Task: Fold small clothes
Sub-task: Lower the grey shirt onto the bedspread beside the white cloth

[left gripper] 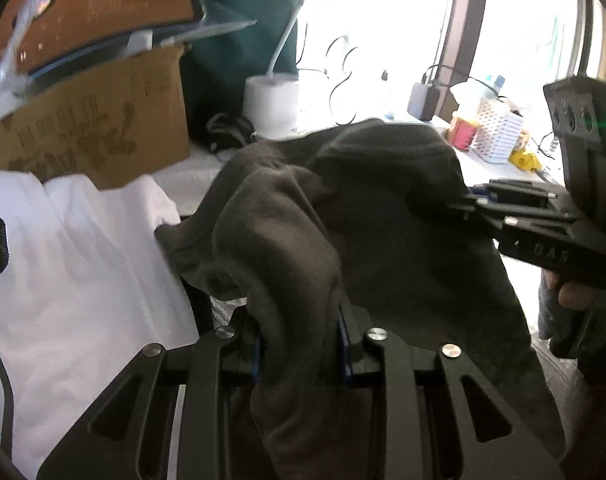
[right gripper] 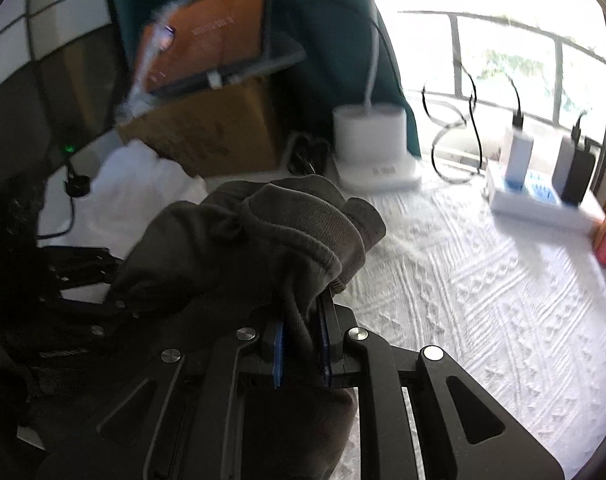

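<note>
Left wrist view: left gripper (left gripper: 301, 344) clamps a bunched fold of dark grey garment (left gripper: 343, 216) between its pads, right gripper (right gripper: 301, 354) likewise pinches garment's hemmed edge, cloth draped fwd of both tools above white textured cover (right gripper: 483, 280).

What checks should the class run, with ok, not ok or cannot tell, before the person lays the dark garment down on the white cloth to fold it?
1. Left gripper grips the dark garment: ok, cloth is bunched between its blue pads.
2. Right gripper grips the same garment: ok, a fold is pinched between its pads.
3. Garment spread flat between the grippers: not ok, it hangs crumpled.
4. Bare patch on the white patterned cloth: ok, on the right wrist view's right side.
5. White garment clear of the landing spot: cannot tell.
6. Cardboard box and cables stand clear: ok, they lie behind.
</note>
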Demonstrator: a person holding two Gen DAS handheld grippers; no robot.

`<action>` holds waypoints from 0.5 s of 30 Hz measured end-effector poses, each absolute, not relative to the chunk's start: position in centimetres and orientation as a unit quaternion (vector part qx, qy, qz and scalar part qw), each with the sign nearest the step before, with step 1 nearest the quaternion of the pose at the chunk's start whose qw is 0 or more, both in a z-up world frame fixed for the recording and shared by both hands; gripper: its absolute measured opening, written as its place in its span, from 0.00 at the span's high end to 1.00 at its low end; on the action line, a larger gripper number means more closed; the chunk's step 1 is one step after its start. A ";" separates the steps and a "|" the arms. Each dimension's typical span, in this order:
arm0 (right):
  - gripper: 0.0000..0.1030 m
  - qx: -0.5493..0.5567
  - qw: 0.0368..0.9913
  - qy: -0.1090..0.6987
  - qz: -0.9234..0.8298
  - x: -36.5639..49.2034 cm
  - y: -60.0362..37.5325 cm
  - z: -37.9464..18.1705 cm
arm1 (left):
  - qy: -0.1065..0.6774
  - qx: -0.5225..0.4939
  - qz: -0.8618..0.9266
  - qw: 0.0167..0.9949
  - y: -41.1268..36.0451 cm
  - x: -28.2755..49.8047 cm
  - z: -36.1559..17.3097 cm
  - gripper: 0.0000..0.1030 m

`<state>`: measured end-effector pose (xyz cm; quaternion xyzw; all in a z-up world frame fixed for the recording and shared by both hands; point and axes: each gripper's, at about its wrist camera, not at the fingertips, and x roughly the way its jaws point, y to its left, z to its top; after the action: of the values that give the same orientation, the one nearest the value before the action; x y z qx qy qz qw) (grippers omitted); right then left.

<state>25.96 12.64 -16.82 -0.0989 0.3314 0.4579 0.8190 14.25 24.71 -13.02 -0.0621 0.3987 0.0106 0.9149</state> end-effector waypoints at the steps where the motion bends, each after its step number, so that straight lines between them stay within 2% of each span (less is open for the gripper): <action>1: 0.85 -0.099 0.819 0.341 0.451 26.4 12.8 -17.4 | 0.404 -0.068 0.013 0.912 25.0 14.5 -13.2 0.71; 5: 0.81 -0.072 0.806 0.392 0.437 28.8 12.6 -19.3 | 0.417 -0.085 0.005 0.905 25.9 15.6 -13.3 0.69; 11: 0.77 -0.056 0.801 0.403 0.439 29.7 12.2 -19.5 | 0.426 -0.075 0.004 0.901 26.9 17.1 -13.4 0.68; 15: 0.66 -0.045 0.800 0.405 0.441 30.6 12.3 -19.3 | 0.422 -0.073 0.016 0.904 27.8 17.9 -13.3 0.66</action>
<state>30.63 12.31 -19.26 -0.0454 0.4053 0.4409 0.7996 17.85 27.84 -13.27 -0.0726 0.4218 0.0162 0.9036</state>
